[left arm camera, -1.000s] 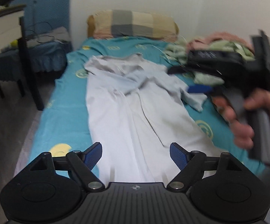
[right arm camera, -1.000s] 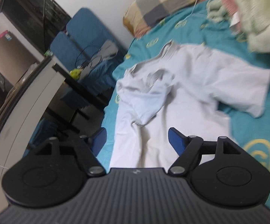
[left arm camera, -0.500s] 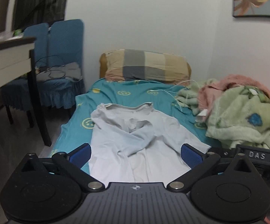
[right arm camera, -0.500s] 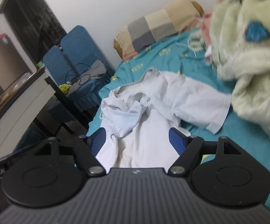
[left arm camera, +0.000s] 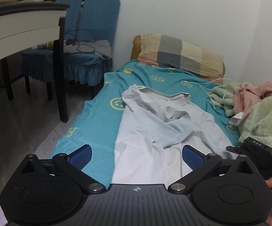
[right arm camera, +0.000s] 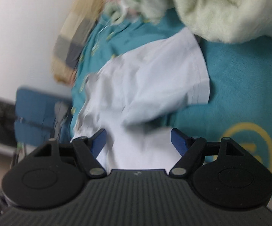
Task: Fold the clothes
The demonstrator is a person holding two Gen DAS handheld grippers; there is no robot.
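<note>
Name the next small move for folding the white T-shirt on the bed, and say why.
Probably lower the right gripper onto the spread sleeve and close on its hem. Both grippers are open and hold nothing. The T-shirt lies flat on the teal sheet with the other sleeve already across its chest.

The left wrist view looks from the bed's (left arm camera: 98, 131) foot edge toward the pillow (left arm camera: 181, 54) end, fairly upright. The right wrist view sits lower and nearer, rolled, blurred. Both share the white shirt (left arm camera: 154, 131) (right arm camera: 145, 86).
</note>
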